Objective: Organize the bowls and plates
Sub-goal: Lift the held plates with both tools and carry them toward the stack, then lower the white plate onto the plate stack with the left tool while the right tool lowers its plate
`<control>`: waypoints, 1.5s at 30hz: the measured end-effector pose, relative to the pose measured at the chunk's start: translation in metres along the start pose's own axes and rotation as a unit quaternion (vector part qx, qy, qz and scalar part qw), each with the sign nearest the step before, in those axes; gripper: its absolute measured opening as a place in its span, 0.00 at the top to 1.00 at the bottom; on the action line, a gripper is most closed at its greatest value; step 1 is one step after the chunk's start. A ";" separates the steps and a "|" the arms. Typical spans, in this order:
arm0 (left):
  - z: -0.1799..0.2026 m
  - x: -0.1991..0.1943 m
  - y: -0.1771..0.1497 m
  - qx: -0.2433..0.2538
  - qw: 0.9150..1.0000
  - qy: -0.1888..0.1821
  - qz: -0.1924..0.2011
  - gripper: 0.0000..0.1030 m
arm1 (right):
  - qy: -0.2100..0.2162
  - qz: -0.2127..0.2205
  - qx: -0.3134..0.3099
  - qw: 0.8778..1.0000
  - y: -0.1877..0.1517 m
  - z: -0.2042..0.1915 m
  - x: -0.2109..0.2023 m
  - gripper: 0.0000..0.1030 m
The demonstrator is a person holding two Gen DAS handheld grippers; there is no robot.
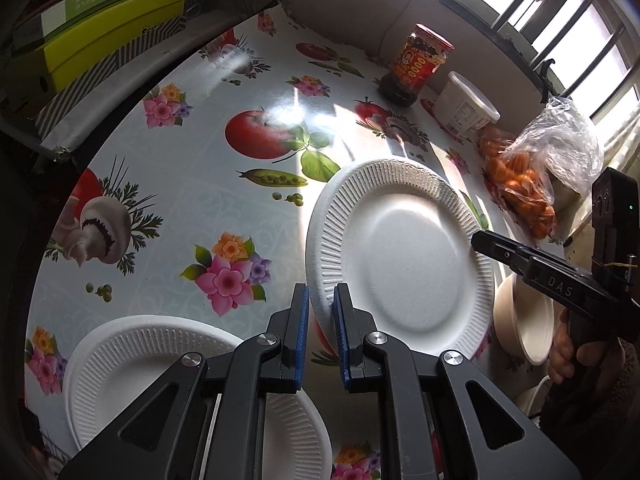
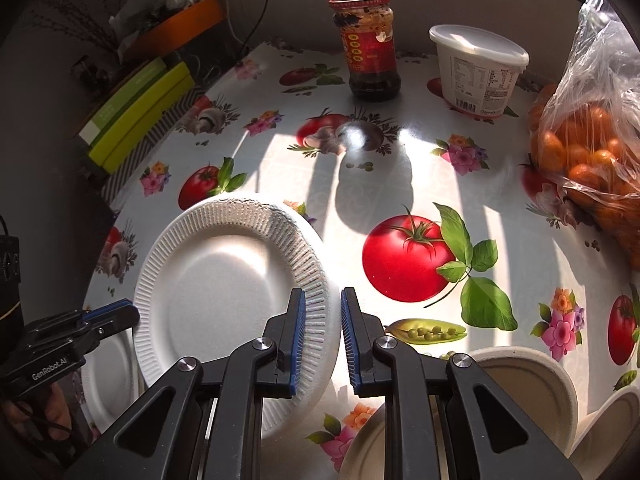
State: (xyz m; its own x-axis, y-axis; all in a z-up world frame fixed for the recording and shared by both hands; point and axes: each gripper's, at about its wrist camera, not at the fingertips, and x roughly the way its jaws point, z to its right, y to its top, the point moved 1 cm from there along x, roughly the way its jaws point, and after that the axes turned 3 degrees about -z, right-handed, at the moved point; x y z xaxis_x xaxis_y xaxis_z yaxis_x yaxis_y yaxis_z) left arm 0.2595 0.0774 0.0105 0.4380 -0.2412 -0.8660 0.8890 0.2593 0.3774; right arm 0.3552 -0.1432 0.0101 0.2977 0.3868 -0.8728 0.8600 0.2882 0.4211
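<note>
Strong sunlight is admitted through the barred window [image 1: 568, 20] at two o'clock, blown out to white. Striped shadows and glare are thrown on the glossy tablecloth [image 2: 400, 152]; a long shadow is cast toward six o'clock by the jar [image 2: 366, 46]. Edges are bent and darkened by fisheye distortion.

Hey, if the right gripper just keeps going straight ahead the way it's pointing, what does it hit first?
Probably the rim of the white ribbed plate, which already sits between the right gripper's fingers. Past it lies only tablecloth, with the sauce jar far beyond; depth is uncertain.
</note>
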 end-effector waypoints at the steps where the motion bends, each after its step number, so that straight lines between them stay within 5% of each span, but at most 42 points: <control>1: -0.001 -0.002 -0.001 0.000 1.000 0.000 0.001 0.87 | 0.001 0.001 0.000 1.000 -0.001 -0.002 -0.002 0.83; 45: -0.088 -0.078 -0.085 -0.074 0.996 0.008 0.042 0.87 | 0.047 -0.007 -0.064 0.997 -0.057 -0.118 -0.010 0.83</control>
State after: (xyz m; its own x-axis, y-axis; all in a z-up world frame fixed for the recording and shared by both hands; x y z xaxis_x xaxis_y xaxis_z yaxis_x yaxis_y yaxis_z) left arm 0.1375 0.1567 0.0173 0.5071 -0.1986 -0.8387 0.8191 0.4139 0.3972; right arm 0.2540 -0.0596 0.0236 0.2405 0.4596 -0.8549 0.8025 0.4014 0.4415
